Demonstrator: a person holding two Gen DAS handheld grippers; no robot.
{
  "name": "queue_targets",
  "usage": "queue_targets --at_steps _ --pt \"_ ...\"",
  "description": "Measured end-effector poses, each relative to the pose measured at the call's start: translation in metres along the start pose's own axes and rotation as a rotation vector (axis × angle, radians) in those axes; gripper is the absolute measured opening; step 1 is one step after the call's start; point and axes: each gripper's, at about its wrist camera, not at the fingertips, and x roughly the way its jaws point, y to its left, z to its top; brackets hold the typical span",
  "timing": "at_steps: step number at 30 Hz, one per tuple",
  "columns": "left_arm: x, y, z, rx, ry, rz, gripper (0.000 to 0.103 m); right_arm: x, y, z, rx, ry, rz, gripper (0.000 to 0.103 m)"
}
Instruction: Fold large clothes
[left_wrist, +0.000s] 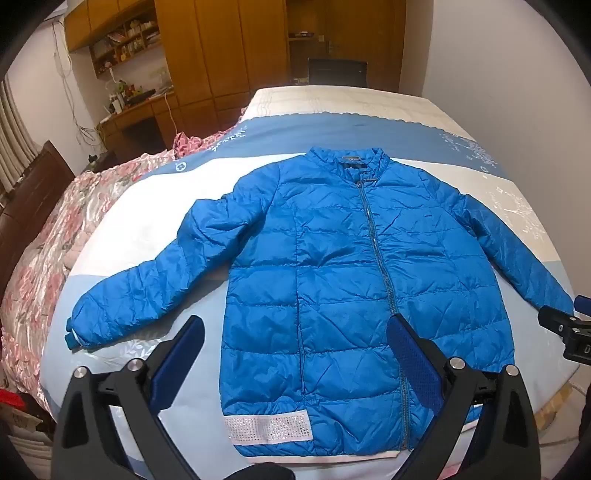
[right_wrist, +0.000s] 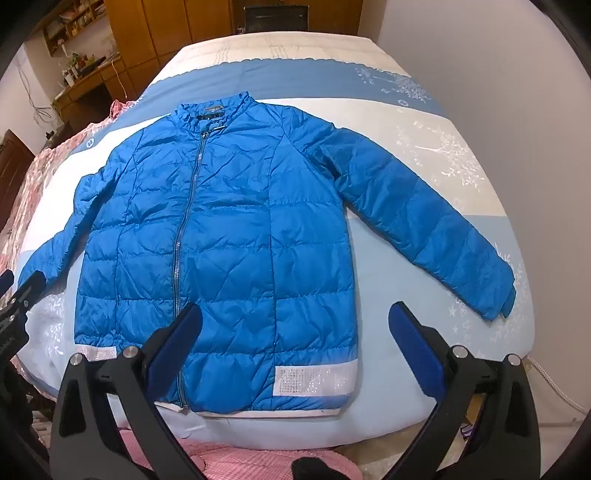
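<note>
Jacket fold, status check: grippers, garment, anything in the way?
Left gripper and right gripper open, empty, above the hem. Blue jacket flat on the bed, zipped, sleeves spread, unfolded. Nothing on the jacket.

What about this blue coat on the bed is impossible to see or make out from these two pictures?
- Jacket back: both views, it lies face up on the bed.
- Collar label: both views, too small to read.
- Hem stretch: right wrist view, hidden behind one finger of the open right tongs.
- Hem's right corner: left wrist view, behind a finger of the open left tongs.
- Shelf items: too small.
</note>
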Motion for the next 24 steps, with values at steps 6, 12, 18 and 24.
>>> queue_targets --at_steps 6,12,18,24 --pt "0.001 0.002 0.0 -0.008 -0.001 -0.003 0.099 -0.002 -0.001 0.003 0.002 0.0 0.002 0.1" --pt "0.0 0.002 0.003 0.0 0.006 0.006 0.099 -0.001 0.0 0.003 0.002 -0.01 -0.001 0.1" --pt "0.0 0.002 0.001 0.008 -0.002 0.009 0.099 -0.001 0.0 0.002 0.003 -0.014 -0.005 0.1" --pt "0.0 0.0 0.0 0.01 -0.003 0.01 0.099 -0.001 0.0 0.002 0.002 -0.015 -0.003 0.1"
